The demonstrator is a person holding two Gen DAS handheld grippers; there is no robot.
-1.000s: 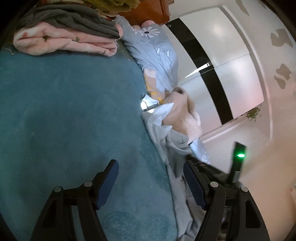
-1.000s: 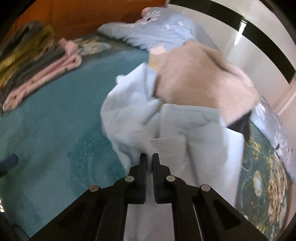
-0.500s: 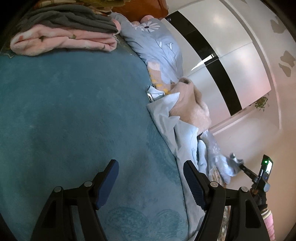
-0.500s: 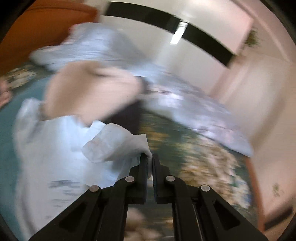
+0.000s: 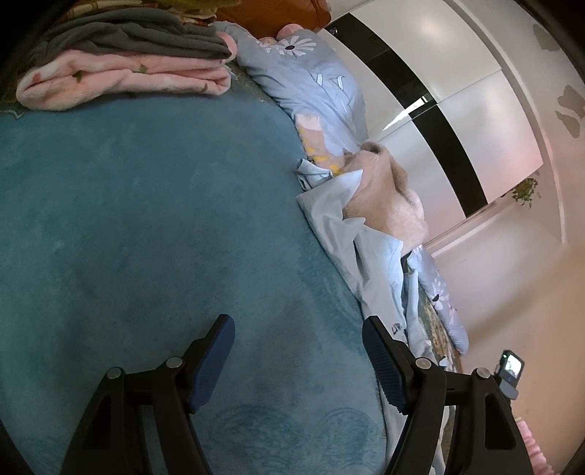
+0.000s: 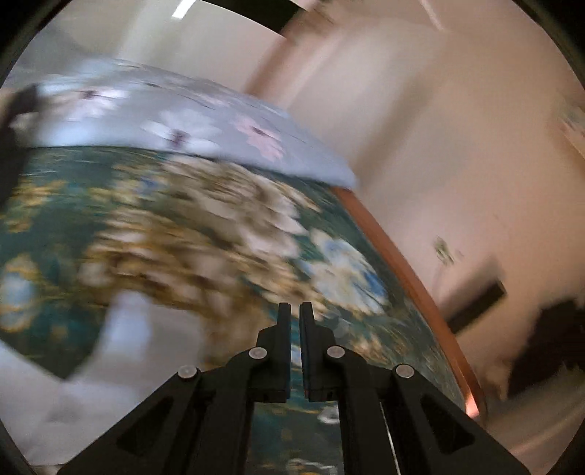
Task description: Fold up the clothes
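My left gripper (image 5: 298,347) hovers open over the teal blanket (image 5: 146,219), with nothing between its blue pads (image 5: 215,350). Right of it a light blue shirt (image 5: 365,255) lies stretched along the blanket's edge, partly under a beige fluffy garment (image 5: 387,197). The right wrist view is blurred by motion. There my right gripper (image 6: 295,308) is shut, and pale shirt cloth (image 6: 124,329) trails from its jaws to the lower left, over the flowered bedspread (image 6: 182,226).
A folded pile, pink (image 5: 128,69) under grey (image 5: 128,33), sits at the blanket's far left. A blue daisy duvet (image 5: 314,84) runs along the back. A white wardrobe (image 5: 457,109) stands beyond. The bed's wooden edge (image 6: 402,263) borders bare floor.
My right gripper has swung right with the shirt's end, from over the clothes pile to the bed's foot. The shirt has been drawn out longer. My left gripper has barely moved.
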